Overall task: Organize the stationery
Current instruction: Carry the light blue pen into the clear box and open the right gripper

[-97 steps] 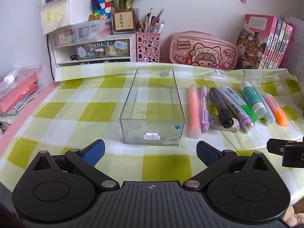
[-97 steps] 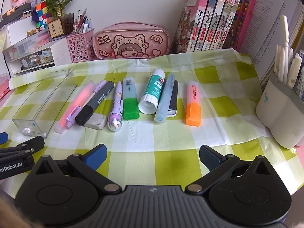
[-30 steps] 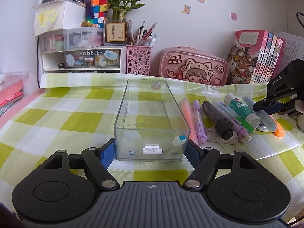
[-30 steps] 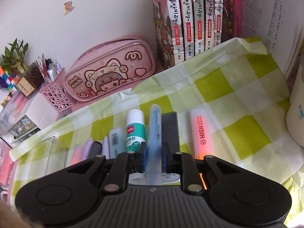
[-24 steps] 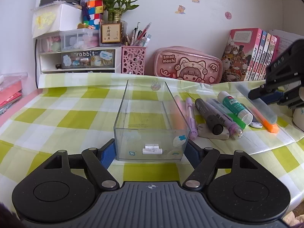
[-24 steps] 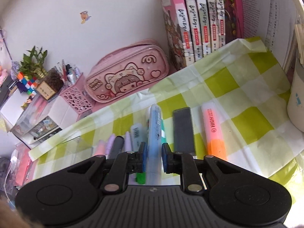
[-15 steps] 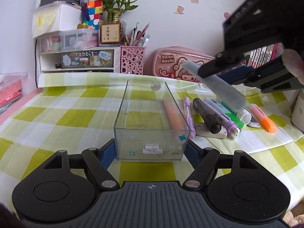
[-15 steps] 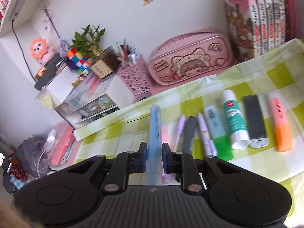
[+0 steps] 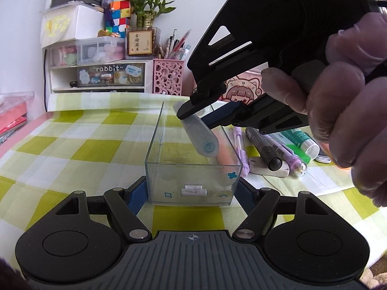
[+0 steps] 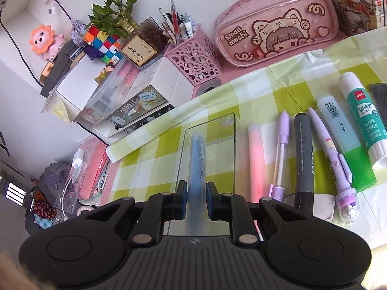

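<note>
The left gripper [image 9: 192,191] has its fingers clamped on the near end of the clear box [image 9: 193,169], likely to steady it on the table [image 9: 72,149]. The right gripper [image 10: 196,201], fingers clamped on a blue pen [image 10: 197,159], holds it tilted over the box's open top, lined up lengthwise. The box is narrow; other pens [image 10: 303,154] lie just beside its right wall.

I'm at a home study desk under a green-and-white checked tablecloth [image 9: 72,130]. Against the wall stand a pink cartoon-cat pencil case [image 10: 275,24], a pink perforated pen holder [image 10: 196,60] and a potted lucky bamboo [image 9: 145,12].
</note>
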`<action>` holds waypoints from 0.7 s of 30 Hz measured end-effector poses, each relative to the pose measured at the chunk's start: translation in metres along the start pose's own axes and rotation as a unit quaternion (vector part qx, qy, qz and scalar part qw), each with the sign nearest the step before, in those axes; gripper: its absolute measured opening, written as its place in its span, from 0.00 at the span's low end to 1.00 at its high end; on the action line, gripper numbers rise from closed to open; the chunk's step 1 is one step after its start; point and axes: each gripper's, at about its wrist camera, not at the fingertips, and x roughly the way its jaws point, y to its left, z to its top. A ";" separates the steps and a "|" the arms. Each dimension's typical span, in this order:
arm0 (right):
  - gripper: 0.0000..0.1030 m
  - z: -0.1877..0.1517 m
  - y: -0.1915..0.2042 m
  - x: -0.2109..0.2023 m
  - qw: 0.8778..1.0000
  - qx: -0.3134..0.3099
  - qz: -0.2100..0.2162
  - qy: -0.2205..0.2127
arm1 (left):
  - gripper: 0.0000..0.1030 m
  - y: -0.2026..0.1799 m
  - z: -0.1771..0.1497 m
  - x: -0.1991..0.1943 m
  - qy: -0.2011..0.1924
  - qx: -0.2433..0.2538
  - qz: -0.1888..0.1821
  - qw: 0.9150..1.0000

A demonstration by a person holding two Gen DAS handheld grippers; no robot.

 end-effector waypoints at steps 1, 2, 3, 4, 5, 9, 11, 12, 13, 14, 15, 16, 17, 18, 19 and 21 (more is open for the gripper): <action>0.20 0.000 -0.001 0.002 1.000 0.001 0.003 0.003 | 0.72 0.000 0.000 0.000 0.000 0.000 0.000 1.000; 0.20 -0.001 -0.001 0.003 1.000 0.002 0.005 0.006 | 0.72 0.000 0.000 0.000 0.000 0.000 0.000 1.000; 0.20 -0.001 -0.002 0.004 1.000 0.004 0.008 0.009 | 0.72 0.000 0.000 0.000 0.000 0.000 0.000 1.000; 0.20 -0.001 -0.002 0.004 1.000 0.005 0.012 0.010 | 0.72 0.000 0.000 0.000 0.000 0.000 0.000 1.000; 0.20 -0.002 -0.003 0.004 1.000 0.005 0.014 0.011 | 0.72 0.000 0.000 0.000 0.000 0.000 0.000 1.000; 0.21 -0.002 -0.001 0.003 1.000 0.001 0.024 0.013 | 0.72 0.000 0.000 0.000 0.000 0.000 0.000 1.000; 0.22 -0.003 0.001 0.002 1.000 -0.002 0.026 0.012 | 0.72 0.000 0.000 0.000 0.000 0.000 0.000 1.000; 0.22 -0.004 0.002 0.002 1.000 -0.003 0.026 0.012 | 0.72 0.000 0.000 0.000 0.000 0.000 0.000 1.000; 0.22 -0.004 0.003 0.002 1.000 -0.005 0.026 0.012 | 0.72 0.000 0.000 0.000 0.000 0.000 0.000 1.000; 0.22 -0.004 0.004 0.001 1.000 -0.007 0.025 0.011 | 0.72 0.000 0.000 0.000 0.000 0.000 0.000 1.000; 0.22 -0.004 0.005 0.001 1.000 -0.010 0.023 0.010 | 0.72 0.000 0.000 0.000 0.000 0.000 0.000 1.000; 0.22 -0.004 0.006 0.000 1.000 -0.012 0.020 0.008 | 0.72 0.000 0.000 0.000 0.000 0.000 0.000 1.000; 0.22 -0.004 0.006 0.000 1.000 -0.014 0.018 0.006 | 0.72 0.000 0.000 0.000 0.000 0.000 0.000 1.000; 0.23 -0.004 0.007 -0.001 1.000 -0.016 0.016 0.004 | 0.72 0.000 0.000 0.000 0.000 0.000 0.000 1.000; 0.25 -0.004 0.007 -0.002 1.000 -0.017 0.015 0.002 | 0.72 0.000 0.000 0.000 0.000 0.000 0.000 1.000; 0.29 -0.004 0.007 -0.005 1.000 -0.021 0.012 -0.004 | 0.72 0.000 0.000 0.000 0.000 0.000 0.000 1.000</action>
